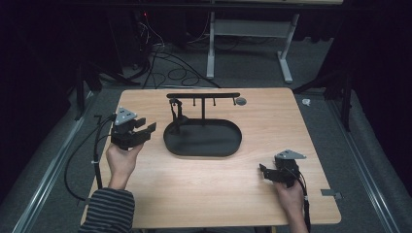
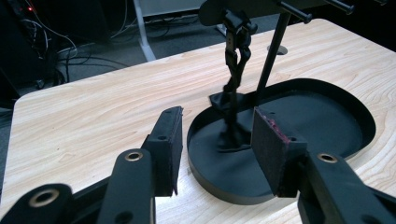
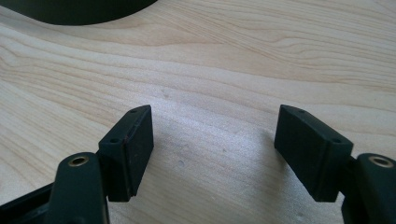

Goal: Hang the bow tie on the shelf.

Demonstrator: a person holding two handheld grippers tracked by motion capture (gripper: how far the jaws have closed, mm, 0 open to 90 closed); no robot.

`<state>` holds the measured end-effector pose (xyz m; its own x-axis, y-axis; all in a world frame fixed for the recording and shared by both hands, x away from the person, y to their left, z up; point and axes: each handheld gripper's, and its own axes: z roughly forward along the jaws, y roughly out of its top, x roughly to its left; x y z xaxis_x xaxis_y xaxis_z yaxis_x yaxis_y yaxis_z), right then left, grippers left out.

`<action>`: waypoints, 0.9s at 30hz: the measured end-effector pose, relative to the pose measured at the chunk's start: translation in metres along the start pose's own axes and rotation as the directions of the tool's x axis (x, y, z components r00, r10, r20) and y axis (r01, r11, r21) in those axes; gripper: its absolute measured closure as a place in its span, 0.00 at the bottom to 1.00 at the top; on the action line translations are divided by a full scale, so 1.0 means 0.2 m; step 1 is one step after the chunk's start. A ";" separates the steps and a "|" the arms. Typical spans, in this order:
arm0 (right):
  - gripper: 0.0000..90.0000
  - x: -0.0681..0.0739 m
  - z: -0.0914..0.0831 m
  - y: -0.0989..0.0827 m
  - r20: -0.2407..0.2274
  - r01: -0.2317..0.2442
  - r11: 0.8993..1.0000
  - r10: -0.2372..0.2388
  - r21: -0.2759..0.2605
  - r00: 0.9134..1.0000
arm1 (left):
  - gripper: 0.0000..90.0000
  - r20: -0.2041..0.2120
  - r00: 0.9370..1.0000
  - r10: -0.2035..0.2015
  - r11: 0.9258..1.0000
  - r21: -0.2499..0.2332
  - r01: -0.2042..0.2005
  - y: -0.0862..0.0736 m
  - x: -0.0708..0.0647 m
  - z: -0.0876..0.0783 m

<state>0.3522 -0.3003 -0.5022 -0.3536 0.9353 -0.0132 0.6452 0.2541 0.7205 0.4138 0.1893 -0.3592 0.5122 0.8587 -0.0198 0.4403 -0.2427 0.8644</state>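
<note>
Left gripper (image 1: 145,127) held above the table (image 1: 218,194), just left of the black oval tray (image 1: 228,145), jaws wide apart, nothing between them. Dark strap (image 2: 236,60) hanging from the leftmost peg of the T-shaped rack (image 1: 203,96), lower end resting in the tray's left end, ahead of the pads (image 2: 268,140). Right gripper (image 3: 215,140) low over bare wood near the right front corner, jaws wide, empty.

Table (image 1: 214,194) brightly lit, surroundings dark; high view slightly soft.
</note>
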 end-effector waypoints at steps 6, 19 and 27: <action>0.33 0.00 0.00 0.00 0.000 0.000 1.000 0.000 0.000 1.000 | 0.59 -0.001 1.000 -0.011 1.000 -0.002 0.011 -0.03 0.01 -0.02; 0.33 0.00 0.00 0.00 0.000 0.000 1.000 0.000 -0.001 1.000 | 0.60 0.004 1.000 -0.024 1.000 0.011 0.024 -0.11 0.01 -0.06; 0.33 0.00 0.00 0.00 0.001 0.000 1.000 0.000 -0.001 1.000 | 0.59 0.009 0.999 -0.036 0.999 0.005 0.036 -0.15 0.00 -0.09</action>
<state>0.3521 -0.2999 -0.5023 -0.3534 0.9354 -0.0139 0.6443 0.2541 0.7213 0.3882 0.2052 -0.3767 0.5027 0.8627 -0.0553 0.4622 -0.2142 0.8605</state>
